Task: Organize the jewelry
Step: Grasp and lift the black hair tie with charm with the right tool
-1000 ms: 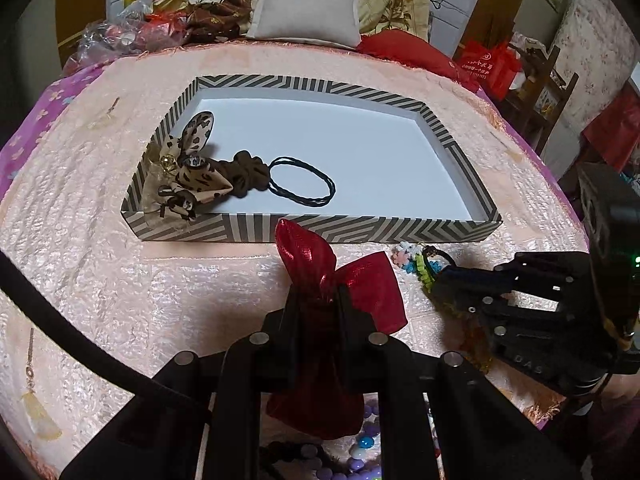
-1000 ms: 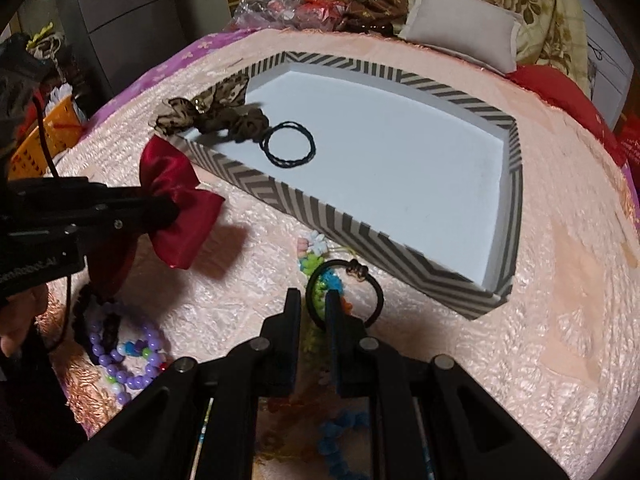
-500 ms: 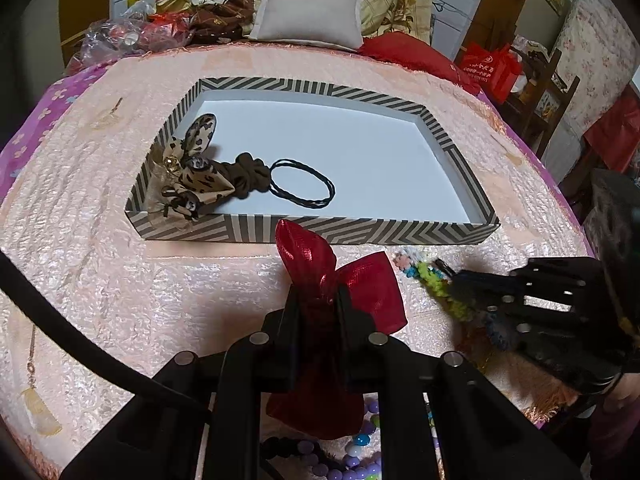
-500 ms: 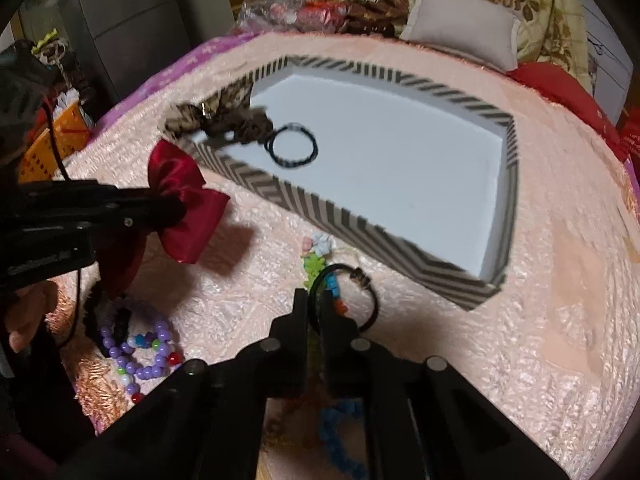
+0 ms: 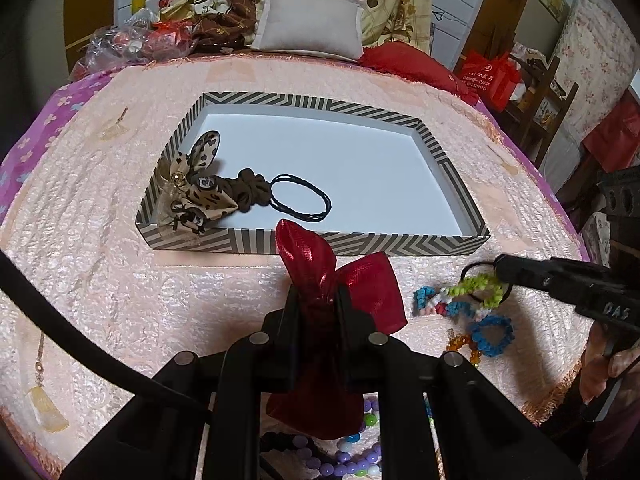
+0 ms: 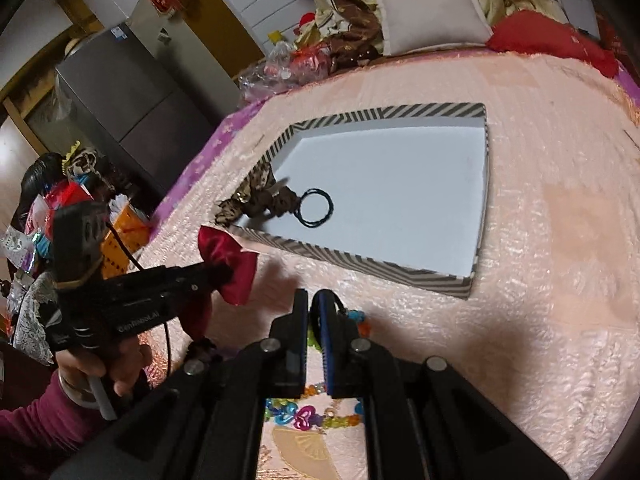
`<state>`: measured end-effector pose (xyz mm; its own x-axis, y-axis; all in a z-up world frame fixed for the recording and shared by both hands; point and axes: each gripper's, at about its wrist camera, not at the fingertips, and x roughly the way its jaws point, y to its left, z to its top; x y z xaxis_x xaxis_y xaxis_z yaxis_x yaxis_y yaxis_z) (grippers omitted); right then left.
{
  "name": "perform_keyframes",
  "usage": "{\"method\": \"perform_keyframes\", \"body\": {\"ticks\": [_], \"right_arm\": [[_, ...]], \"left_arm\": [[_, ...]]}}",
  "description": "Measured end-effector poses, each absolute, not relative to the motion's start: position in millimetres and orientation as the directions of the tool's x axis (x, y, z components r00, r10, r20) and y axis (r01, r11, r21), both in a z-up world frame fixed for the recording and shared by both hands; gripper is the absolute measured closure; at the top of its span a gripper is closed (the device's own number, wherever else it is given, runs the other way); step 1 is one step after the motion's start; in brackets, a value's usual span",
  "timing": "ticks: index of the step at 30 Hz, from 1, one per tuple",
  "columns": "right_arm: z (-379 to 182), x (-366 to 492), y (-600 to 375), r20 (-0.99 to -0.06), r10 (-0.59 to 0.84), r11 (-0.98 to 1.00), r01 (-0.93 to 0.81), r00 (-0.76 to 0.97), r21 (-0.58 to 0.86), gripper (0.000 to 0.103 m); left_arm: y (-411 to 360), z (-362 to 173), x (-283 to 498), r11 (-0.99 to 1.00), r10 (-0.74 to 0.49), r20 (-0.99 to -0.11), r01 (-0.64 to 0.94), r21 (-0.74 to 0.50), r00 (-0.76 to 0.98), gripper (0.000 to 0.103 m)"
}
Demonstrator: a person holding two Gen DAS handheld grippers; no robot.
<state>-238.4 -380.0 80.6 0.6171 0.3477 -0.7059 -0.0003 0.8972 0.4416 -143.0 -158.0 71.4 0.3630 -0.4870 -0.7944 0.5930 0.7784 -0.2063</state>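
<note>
Before the striped tray (image 5: 400, 242), the left tool (image 5: 314, 300) pinches a red bow (image 5: 340, 292), lobes pointing trayward.

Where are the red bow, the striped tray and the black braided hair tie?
red bow (image 5: 370, 294), left wrist view, on its right lobe beside the left claw.
striped tray (image 5: 400, 243), left wrist view, on its near wall.
black braided hair tie (image 6: 316, 208), right wrist view, on the loop's left strand.
</note>
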Motion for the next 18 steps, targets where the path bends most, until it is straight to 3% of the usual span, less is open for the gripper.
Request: {"method": "perform_keyframes", "body": {"ticks": [7, 13, 18], "right_arm": [[63.3, -241.4, -385.1, -0.75, 0.37, 0.888, 0.028, 0.548, 0.458, 0.097], [58.9, -253.9, -403.1, -0.712, 0.439, 0.828, 0.061, 0.548, 0.558, 0.097], [65.1, -267.9, -413.4, -0.739, 0.346, 0.871, 0.095, 0.578, 0.482, 0.097]], "left_arm": [[-158.0, 67.8, -144.3, 0.777, -0.483, -0.8, 0.596, -0.204, 0.356, 0.1], [-158.6, 67.4, -143.5, 0.778, -0.484, -0.8, 0.593, -0.208, 0.354, 0.1], [-162.0, 67.4, -144.2, 0.774, -0.485, -0.801, 0.598, -0.208, 0.35, 0.1]]}}
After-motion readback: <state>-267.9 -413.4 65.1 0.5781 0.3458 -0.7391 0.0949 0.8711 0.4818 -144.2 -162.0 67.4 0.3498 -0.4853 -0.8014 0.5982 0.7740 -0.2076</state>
